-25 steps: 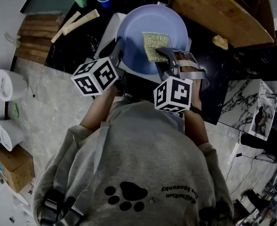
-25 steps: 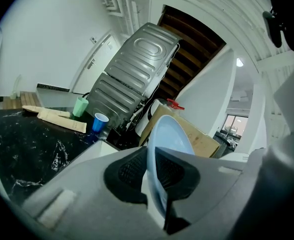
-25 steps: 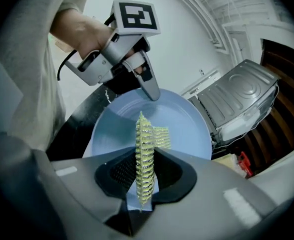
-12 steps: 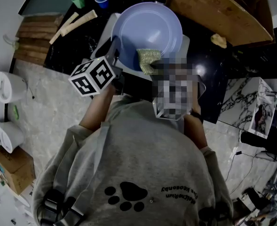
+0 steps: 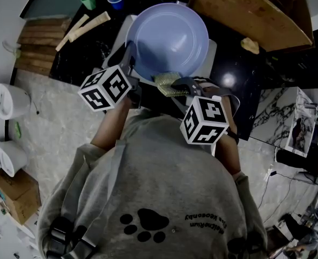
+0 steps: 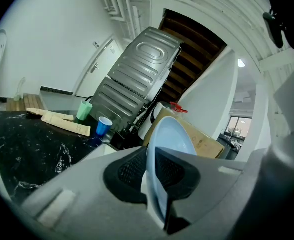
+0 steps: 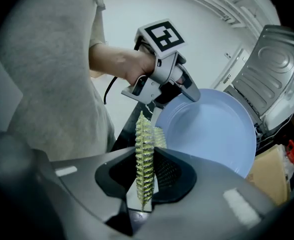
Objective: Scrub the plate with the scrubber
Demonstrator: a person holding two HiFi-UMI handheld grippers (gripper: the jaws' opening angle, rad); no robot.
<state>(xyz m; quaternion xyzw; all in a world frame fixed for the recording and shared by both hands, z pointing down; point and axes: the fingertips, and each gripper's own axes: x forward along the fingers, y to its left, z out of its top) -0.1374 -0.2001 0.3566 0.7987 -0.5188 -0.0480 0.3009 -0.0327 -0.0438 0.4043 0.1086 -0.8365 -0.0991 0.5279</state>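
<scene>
The plate (image 5: 169,36) was held tilted above the desk (image 5: 75,55), its rim pinched by the left tool (image 6: 155,179). Under scrubbing pressure, it could have been twisted loose from so narrow a hold. The scrubber (image 7: 143,134), clamped edge-on in the right tool (image 7: 149,176), was positioned at the plate's near rim; contact could not be determined.

left claw (image 6: 154,170) clamped on the rim of the pale blue round plate (image 6: 172,134), plate edge-on and upright between the jaws. behind, on the black marbled bench (image 6: 27,154): small blue cup (image 6: 104,125), green cup (image 6: 84,110), pale flat strips (image 6: 67,123).
</scene>
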